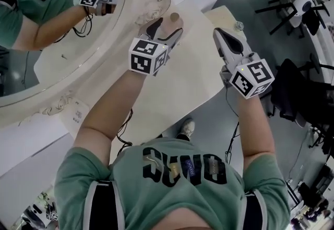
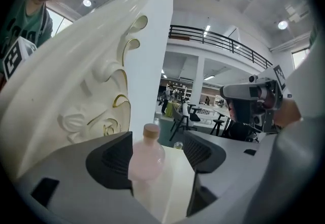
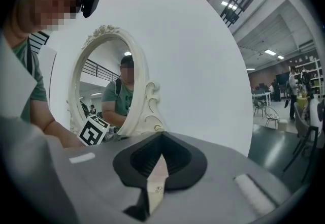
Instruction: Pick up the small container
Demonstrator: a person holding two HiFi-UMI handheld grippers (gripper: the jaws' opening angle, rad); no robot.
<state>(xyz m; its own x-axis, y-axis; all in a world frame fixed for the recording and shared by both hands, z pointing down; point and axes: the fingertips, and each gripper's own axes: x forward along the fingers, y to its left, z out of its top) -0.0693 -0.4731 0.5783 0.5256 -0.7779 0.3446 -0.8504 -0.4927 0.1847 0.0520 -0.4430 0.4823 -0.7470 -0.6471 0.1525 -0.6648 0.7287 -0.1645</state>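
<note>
Left gripper (image 2: 157,154) jaws stand wide apart around the small container (image 2: 146,159), a pink, round-bellied bottle with a tan stopper. It stands upright on the pale tabletop (image 1: 177,88), just in front of the ornate white mirror frame (image 2: 101,91). The bottle sits close to my left-hand pad, with a clear gap to the other pad, and nothing is pressing on it.

I judge the bottle to be light and rigid, glass or hard plastic. Its smooth curved wall looks likely to slip, and its small base would let it tip at a nudge from one side. The best hold looks to be across the widest part of the belly, below the neck, with both pads closing evenly. I would leave the stopper alone, since it might pull loose.

By my count there is one bottle with one stopper, one mirror and one table. One small clear object (image 2: 177,145) sits farther back on the tabletop, too small to name. I hold two grippers. My right gripper (image 3: 160,159) has its jaws together on nothing and hangs well apart from the bottle, near the table's far corner.
</note>
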